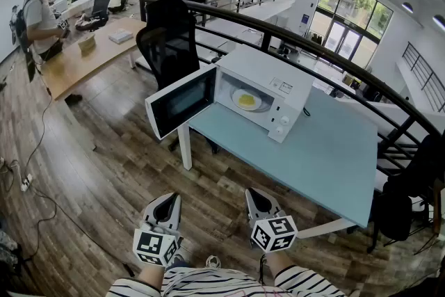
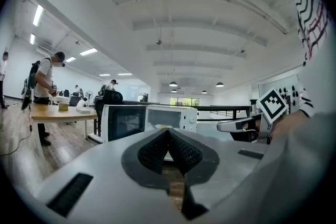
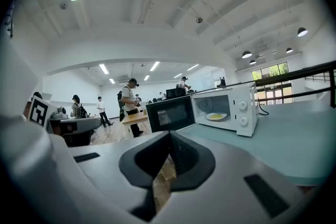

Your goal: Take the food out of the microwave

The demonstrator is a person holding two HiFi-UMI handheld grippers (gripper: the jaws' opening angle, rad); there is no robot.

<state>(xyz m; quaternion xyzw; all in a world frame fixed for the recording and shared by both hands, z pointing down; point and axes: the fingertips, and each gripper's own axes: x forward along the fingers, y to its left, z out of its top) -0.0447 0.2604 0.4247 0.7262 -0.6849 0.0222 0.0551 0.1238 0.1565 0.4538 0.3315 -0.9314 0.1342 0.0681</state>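
A white microwave point(image 1: 268, 90) stands on a pale blue table point(image 1: 327, 156), its door point(image 1: 182, 101) swung wide open to the left. Inside lies a white plate with yellow food point(image 1: 246, 100); the same plate of food point(image 3: 216, 116) shows in the right gripper view. My left gripper point(image 1: 169, 199) and right gripper point(image 1: 254, 197) hang low near my body, well short of the table, both shut and empty. In the left gripper view the microwave point(image 2: 157, 120) is straight ahead beyond the left gripper point(image 2: 169, 131). The right gripper point(image 3: 169, 134) is aimed left of the microwave point(image 3: 223, 111).
A black office chair point(image 1: 167, 42) stands behind the open door. A black curved railing point(image 1: 334, 55) runs behind the table. Several people work at a wooden desk point(image 1: 83, 52) far left. A cable and power strip point(image 1: 26, 182) lie on the wood floor.
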